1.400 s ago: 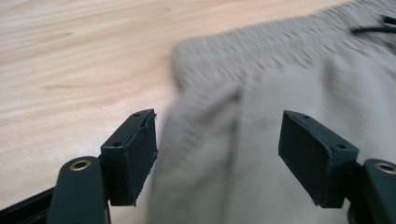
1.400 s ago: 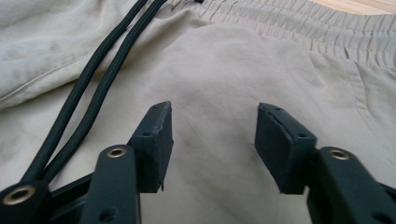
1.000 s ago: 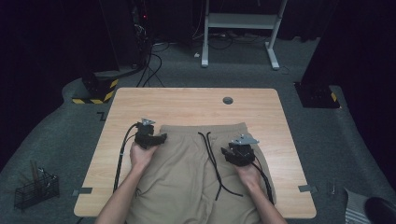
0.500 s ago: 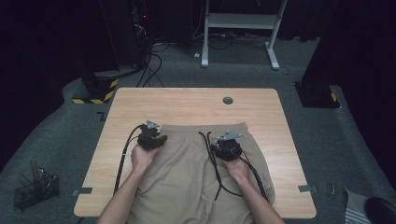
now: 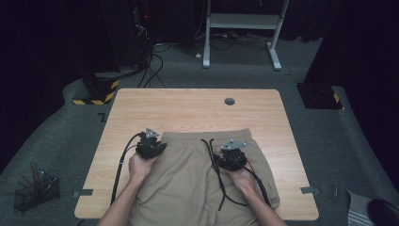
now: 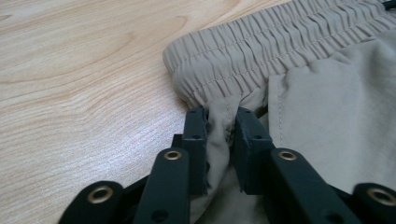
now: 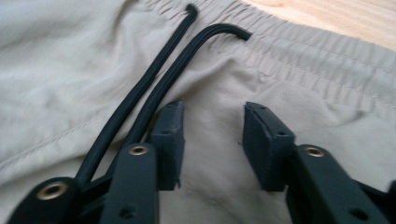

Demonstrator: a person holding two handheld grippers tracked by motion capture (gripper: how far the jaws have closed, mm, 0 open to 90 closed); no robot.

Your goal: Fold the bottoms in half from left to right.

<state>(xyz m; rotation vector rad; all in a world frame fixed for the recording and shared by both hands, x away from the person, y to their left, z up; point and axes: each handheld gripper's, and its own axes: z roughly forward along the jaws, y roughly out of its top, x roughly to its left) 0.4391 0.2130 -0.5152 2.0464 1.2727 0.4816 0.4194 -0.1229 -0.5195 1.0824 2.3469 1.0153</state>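
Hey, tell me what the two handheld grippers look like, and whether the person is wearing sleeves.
Both grippers are black. The left gripper and the right gripper each carry a grey three-cornered plate on top and trail black cables toward the person. Close up, each has two flat, blocky black jaws on linkage arms with brass-coloured rivets. The forearms are bare, with no sleeves showing.

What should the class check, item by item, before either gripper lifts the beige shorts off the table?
1. Left gripper pinching fabric below the waistband: ok; its jaws have just been closing on a fold.
2. Right gripper gripping the shorts: not ok; jaws apart over flat cloth.
3. Drawstring clear of the right jaws: not ok; it runs beside one.
4. Shorts flat on table: ok.
5. Grip firm enough: cannot tell.
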